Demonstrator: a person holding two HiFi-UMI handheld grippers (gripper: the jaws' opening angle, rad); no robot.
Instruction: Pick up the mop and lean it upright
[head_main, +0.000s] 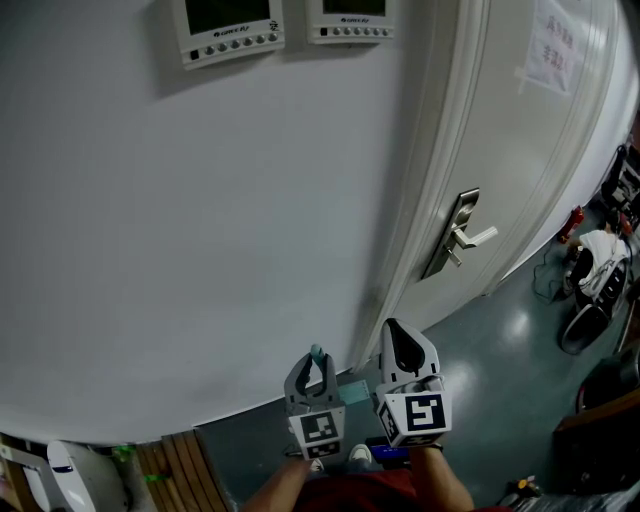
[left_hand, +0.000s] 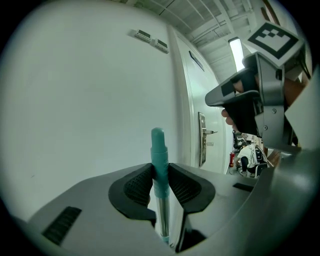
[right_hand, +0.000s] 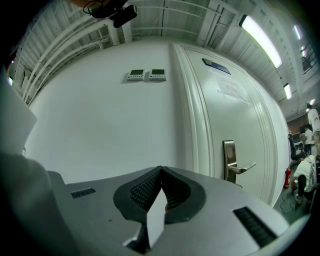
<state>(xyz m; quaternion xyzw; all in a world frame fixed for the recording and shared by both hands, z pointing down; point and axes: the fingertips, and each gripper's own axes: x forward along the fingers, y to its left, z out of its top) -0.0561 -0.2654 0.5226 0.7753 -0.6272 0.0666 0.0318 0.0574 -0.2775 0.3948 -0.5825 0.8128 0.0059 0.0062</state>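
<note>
The mop shows as a metal handle with a teal end (left_hand: 159, 155) that stands upright close to the white wall (head_main: 180, 220). My left gripper (left_hand: 161, 176) is shut on the handle just below its teal tip (head_main: 317, 353), with both pads pressed against it. In the head view the left gripper (head_main: 318, 375) sits low in the middle. My right gripper (head_main: 402, 348) is beside it on the right, shut with nothing between its jaws (right_hand: 161, 172). A pale teal flat piece (head_main: 353, 392) lies on the floor at the wall's foot; the handle's lower part is hidden.
A white door (head_main: 520, 150) with a metal lever handle (head_main: 462, 238) stands right of the wall. Two control panels (head_main: 228, 28) hang high on the wall. Wooden slats (head_main: 185, 465) lie at lower left. A seated person (head_main: 600, 262) and clutter are far right.
</note>
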